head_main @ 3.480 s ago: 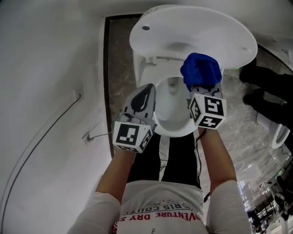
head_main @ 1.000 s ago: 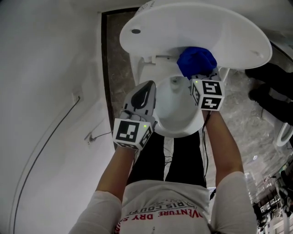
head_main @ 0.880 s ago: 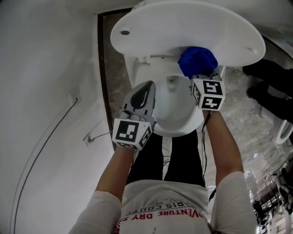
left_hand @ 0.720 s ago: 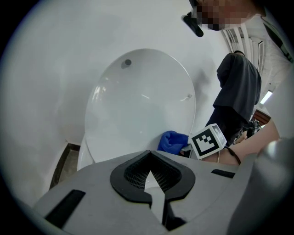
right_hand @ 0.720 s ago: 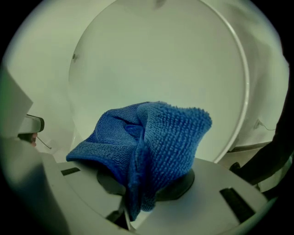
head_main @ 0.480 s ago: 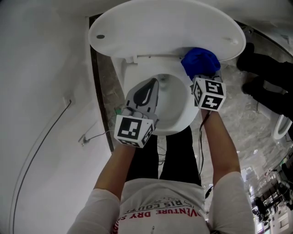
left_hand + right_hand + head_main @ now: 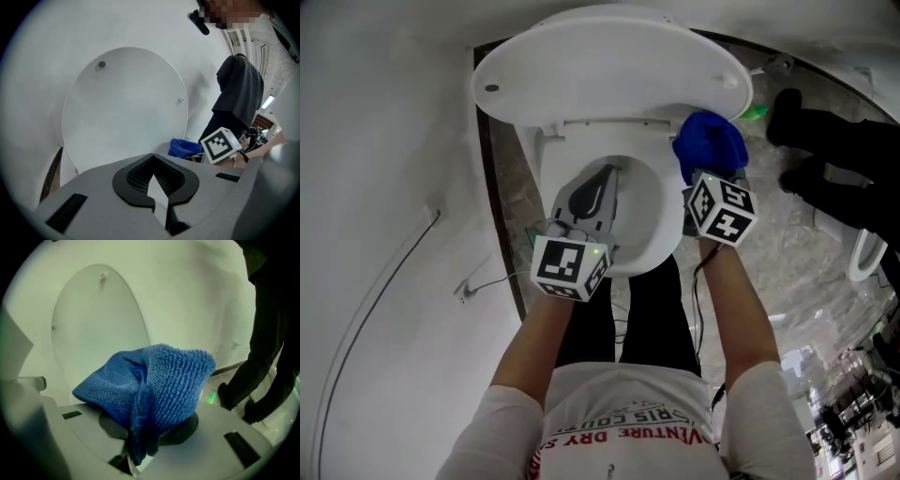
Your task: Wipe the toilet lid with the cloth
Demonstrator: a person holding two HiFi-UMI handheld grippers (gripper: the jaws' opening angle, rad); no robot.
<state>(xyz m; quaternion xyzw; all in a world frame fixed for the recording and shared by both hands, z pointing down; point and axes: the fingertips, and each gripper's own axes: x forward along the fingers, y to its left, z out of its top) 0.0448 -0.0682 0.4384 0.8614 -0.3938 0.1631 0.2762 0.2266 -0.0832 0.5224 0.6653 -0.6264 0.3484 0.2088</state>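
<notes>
Lid: your toilet lid stands raised.
Cloth: the blue cloth is bunched just below the lid's right edge.
Right gripper: you have it clamped on the cloth.
Left gripper: jaws together, empty, below the lid.

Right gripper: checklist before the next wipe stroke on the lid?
1. Cloth clamped in right gripper: ok. The jaws pinch a fold and the rest bunches out in front.
2. Toilet lid raised, inner face exposed: ok.
3. Cloth touching the lid: cannot tell. It sits by the lid's lower right edge.
4. Left gripper out of the wipe path: ok. It is shut, empty and over the bowl.
5. Clearance to the bystander standing right of the toilet: cannot tell.
</notes>
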